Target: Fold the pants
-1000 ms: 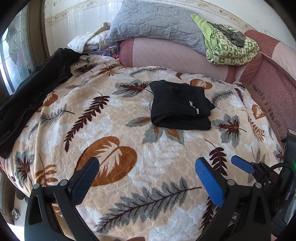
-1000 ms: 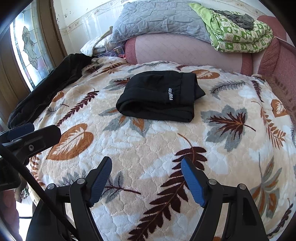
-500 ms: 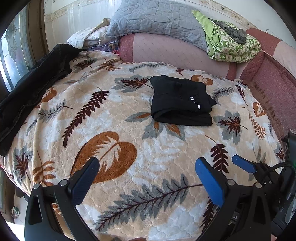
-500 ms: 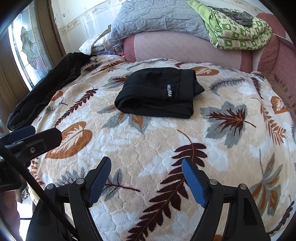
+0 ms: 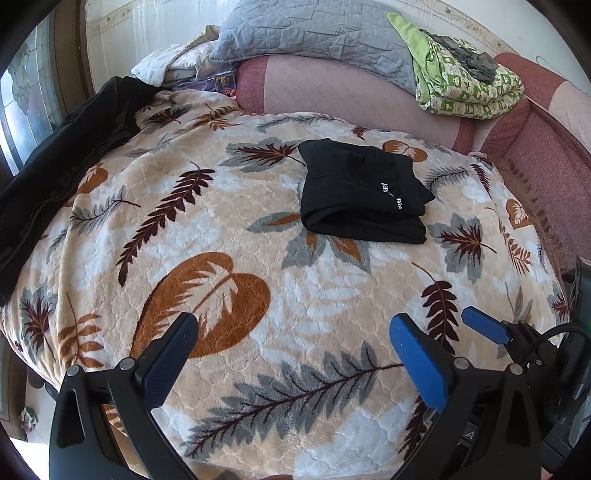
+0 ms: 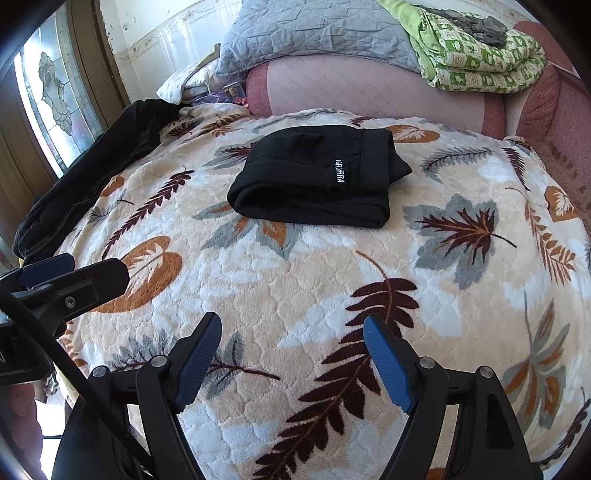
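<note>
Black pants [image 5: 360, 194] [image 6: 317, 177] lie folded into a compact stack on the leaf-patterned blanket [image 5: 258, 295] [image 6: 295, 288], a white logo strip showing on top. My left gripper [image 5: 291, 347] hangs open over the near part of the blanket, well short of the pants, with nothing between its blue pads. My right gripper [image 6: 291, 347] is also open and empty, near the front edge. In the right wrist view the left gripper's fingers [image 6: 70, 277] show at the left edge. The right gripper's blue fingertip [image 5: 484, 328] shows at the lower right of the left wrist view.
A dark jacket [image 5: 55, 177] [image 6: 85, 188] lies along the blanket's left edge by a stained-glass window [image 6: 55, 99]. Behind the blanket, a pink quilted roll [image 5: 351, 96] carries a grey pillow [image 5: 314, 33] and a folded green patterned quilt [image 5: 465, 85].
The left wrist view has shifted slightly, so the pants sit a little lower and closer in it. Both grippers stay open and the pants have not moved.
</note>
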The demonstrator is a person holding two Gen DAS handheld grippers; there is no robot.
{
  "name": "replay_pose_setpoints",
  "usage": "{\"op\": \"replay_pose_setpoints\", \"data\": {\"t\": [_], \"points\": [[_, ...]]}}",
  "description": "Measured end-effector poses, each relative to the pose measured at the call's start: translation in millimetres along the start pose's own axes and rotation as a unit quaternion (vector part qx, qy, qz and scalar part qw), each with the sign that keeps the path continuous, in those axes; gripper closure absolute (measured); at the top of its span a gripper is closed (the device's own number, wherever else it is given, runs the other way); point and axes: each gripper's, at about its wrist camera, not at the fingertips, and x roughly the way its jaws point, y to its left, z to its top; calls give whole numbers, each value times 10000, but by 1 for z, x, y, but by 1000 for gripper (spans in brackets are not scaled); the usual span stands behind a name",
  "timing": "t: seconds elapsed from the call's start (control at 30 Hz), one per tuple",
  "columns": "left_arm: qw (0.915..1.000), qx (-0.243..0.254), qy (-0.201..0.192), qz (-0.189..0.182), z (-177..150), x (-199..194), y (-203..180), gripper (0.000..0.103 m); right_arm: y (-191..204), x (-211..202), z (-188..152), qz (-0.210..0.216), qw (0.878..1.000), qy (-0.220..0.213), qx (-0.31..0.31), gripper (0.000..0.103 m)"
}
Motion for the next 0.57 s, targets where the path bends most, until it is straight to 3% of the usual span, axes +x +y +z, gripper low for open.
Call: {"op": "replay_pose_setpoints", "data": {"t": [0.57], "points": [[9995,-131,292,-56,-5,19,10,0,8,4,0,4,9998,48,-185,18]]}}
